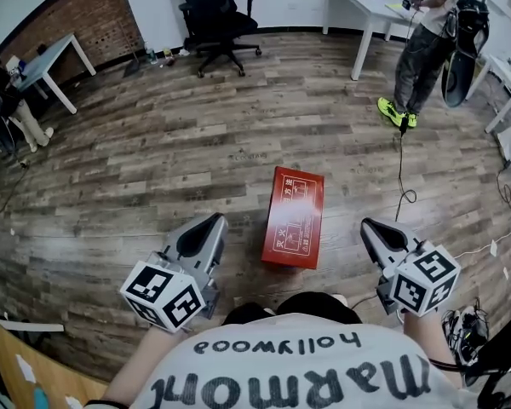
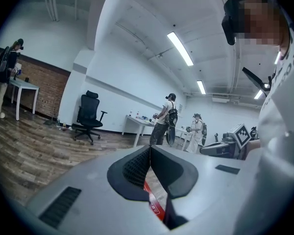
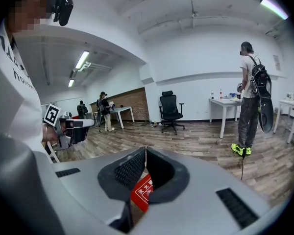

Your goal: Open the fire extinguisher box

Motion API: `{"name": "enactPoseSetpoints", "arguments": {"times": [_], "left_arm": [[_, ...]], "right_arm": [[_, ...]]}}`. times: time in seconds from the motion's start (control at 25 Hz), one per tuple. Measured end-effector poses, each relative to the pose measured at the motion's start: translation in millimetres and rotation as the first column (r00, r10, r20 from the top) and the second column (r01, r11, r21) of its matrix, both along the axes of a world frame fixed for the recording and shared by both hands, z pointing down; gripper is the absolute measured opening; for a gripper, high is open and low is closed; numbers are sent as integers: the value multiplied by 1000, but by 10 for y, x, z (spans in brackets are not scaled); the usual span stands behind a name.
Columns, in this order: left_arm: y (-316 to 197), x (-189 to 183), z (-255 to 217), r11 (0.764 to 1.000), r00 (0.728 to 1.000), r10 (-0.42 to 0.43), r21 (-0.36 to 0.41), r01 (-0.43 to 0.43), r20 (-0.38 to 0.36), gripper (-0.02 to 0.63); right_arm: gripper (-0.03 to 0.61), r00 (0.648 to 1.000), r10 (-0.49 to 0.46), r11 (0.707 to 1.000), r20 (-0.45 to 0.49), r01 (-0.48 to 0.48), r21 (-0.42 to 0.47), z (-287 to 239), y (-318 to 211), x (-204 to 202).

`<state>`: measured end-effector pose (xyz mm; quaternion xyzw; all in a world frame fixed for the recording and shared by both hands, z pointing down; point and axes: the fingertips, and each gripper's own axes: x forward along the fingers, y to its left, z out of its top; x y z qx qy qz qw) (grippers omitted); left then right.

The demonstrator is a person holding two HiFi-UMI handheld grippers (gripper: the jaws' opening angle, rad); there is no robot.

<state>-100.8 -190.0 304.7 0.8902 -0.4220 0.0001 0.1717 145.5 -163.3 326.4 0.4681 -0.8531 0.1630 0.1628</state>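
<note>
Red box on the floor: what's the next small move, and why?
Likely lower both toward the red rectangular box: it lies closed on the wood floor, untouched, while the left hand-held gripper and right hand-held gripper hover shut and empty either side.

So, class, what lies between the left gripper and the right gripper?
Between the left gripper and right gripper lies the red fire extinguisher box on the wooden floor, touching neither, in the head view.

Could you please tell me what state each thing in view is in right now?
Red box: lying flat on the floor, closed, untouched.
Left gripper: jaws together, empty, left of the box.
Right gripper: jaws together, empty, right of the box.
Office chair: upright, unoccupied.
</note>
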Motion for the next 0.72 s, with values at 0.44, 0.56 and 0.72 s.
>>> {"name": "enactPoseSetpoints", "arguments": {"times": [0.44, 0.56, 0.72], "left_arm": [[-303, 464, 128, 989, 990, -138, -56, 139, 29, 8], [-389, 625, 181, 976, 980, -195, -88, 197, 31, 8], [-512, 924, 286, 964, 971, -231, -118, 237, 58, 8]], "right_arm": [[12, 990, -142, 987, 20, 143, -73, 214, -669, 440], [12, 982, -186, 976, 31, 188, -107, 282, -870, 639], [12, 971, -232, 961, 57, 238, -138, 420, -1118, 902]]}}
